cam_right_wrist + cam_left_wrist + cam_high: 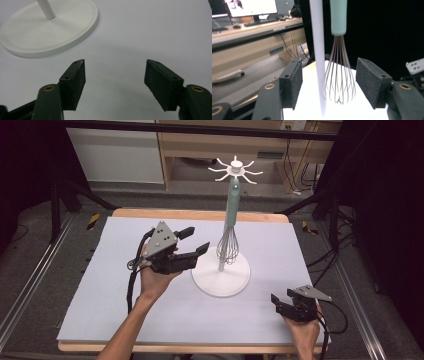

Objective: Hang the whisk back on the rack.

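A wire balloon whisk with a pale green handle (230, 225) hangs by its handle top from a hook arm of the white stand with a round base and thin pole (220, 279), wire loops down, just beside the pole, clear of the base. The stand sits mid-table on the pale lilac mat over a wooden table (150, 320). The left gripper (191, 241) is held just left of the whisk, jaws spread, nothing between the pads; in the left gripper view the whisk wires (339, 77) and the pole (318, 57) are seen through the gap, pole nearer the left pad. The right gripper (281, 296) is low at the mat's near right corner, well apart from the stand, jaws spread and empty over bare mat (140, 32); the stand base (50, 32) is ahead of it. Behind the table: a wooden desk with a monitor and keyboard (259, 22), dark frame legs, cables.
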Available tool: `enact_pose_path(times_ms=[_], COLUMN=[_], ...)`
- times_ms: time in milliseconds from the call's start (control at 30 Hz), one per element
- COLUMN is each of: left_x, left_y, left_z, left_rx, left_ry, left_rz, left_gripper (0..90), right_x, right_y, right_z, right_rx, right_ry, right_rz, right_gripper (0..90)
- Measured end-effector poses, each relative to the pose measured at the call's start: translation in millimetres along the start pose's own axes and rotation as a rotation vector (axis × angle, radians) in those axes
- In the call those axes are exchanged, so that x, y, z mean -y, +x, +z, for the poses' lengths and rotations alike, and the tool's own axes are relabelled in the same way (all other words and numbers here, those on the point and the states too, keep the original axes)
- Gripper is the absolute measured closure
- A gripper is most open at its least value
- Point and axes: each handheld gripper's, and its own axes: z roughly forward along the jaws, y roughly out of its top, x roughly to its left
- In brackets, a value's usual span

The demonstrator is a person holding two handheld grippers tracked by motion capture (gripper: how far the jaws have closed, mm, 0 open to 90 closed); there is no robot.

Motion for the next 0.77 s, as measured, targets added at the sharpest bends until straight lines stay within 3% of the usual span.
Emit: enact_pose_path(times_ms=[233,467,567,667,733,767], left_x=[36.6,65.4,88.7,99.0,118.0,118.0], left_y=[11.6,21.8,28.3,32.0,40.1,40.1], left_z=[-9.2,-19.8,-28.3,-32.8,-42.6,-42.6], left_rx=[-0.035,-0.066,-0.097,-0.112,-0.143,-0.143], left_ry=[0.082,0.128,0.180,0.198,0.235,0.235], left_rz=[-0.030,-0.064,-0.076,-0.089,-0.116,-0.116], left_gripper=[35.1,34.0,33.6,33.3,33.0,32.6], right_x=[0.9,2.7,3.3,3.6,4.0,4.1], right_y=[0.1,-0.8,-0.6,-0.8,-1.4,-1.6], right_z=[1.4,1.3,1.8,1.8,2.0,2.3], right_rx=[0.014,0.023,0.030,0.037,0.046,0.047], right_ry=[0.009,0.015,0.019,0.020,0.027,0.030], right_rz=[0.001,0.002,0.004,0.006,0.011,0.015], right_gripper=[28.5,26.2,25.0,23.6,22.5,22.5])
